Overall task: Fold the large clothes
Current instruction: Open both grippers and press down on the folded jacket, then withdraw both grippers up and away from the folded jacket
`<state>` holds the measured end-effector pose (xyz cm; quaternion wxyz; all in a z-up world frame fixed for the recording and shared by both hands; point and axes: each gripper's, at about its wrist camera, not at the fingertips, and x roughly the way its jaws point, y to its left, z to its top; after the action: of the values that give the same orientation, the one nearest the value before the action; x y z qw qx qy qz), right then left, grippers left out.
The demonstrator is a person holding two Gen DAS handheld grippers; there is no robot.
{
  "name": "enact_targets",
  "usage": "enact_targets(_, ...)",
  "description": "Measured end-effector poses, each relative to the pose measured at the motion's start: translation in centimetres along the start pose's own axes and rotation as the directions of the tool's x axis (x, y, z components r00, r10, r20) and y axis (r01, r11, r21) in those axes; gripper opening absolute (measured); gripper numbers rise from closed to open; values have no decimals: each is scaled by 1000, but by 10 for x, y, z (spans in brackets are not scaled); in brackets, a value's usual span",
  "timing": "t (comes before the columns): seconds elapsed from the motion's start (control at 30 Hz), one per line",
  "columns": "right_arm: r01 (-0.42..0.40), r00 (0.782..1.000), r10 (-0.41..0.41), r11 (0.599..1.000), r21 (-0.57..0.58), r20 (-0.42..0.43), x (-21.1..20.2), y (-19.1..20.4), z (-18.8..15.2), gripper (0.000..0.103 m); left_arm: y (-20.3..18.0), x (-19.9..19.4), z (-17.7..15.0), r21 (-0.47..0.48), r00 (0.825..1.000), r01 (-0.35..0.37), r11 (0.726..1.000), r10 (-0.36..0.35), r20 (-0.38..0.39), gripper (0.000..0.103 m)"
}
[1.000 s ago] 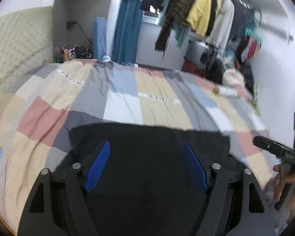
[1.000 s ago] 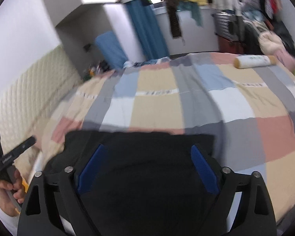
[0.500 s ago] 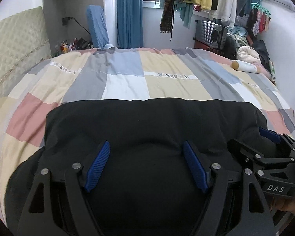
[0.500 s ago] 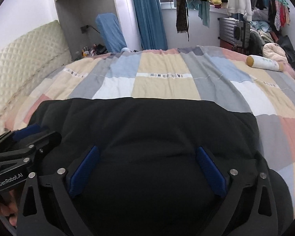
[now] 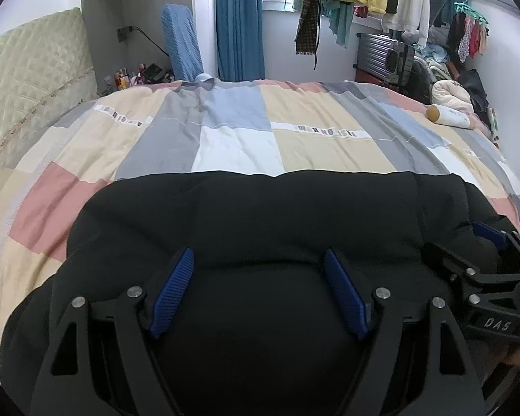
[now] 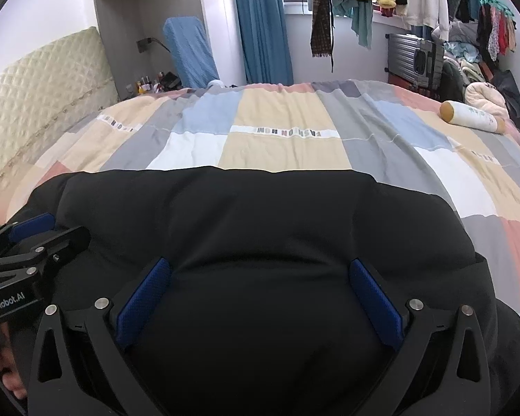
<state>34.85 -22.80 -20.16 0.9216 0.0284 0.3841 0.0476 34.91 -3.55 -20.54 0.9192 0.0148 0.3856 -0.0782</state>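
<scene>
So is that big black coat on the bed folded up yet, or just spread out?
Cannot tell for sure. The black coat lies as a wide puffy slab on the patchwork quilt, far edge straight; no sleeves, collar or stacked layers show.

matt black padded cloth garment (image 5: 260,215) on soft patchwork cotton quilt (image 5: 239,145).

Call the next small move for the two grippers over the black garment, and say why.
Probably draw both grippers back off the black garment and look for its near edge. The left gripper and right gripper both stand open with puffy cloth bulging between the pads, nothing pinched. The garment already lies spread on the patchwork quilt, far edge fairly straight.
</scene>
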Motion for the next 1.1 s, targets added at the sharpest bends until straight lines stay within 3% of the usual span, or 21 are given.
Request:
enact_targets(0.47, 27, 999, -28, 999, 17, 29, -13, -27, -14, 103, 20, 0, -15, -23, 1000, -26, 999, 27, 4, 78)
enact_targets(1.1, 95, 995, -98, 989, 116, 16, -37, -87, -35, 103, 80, -12, -36, -76, 999, -38, 996, 36, -17, 81)
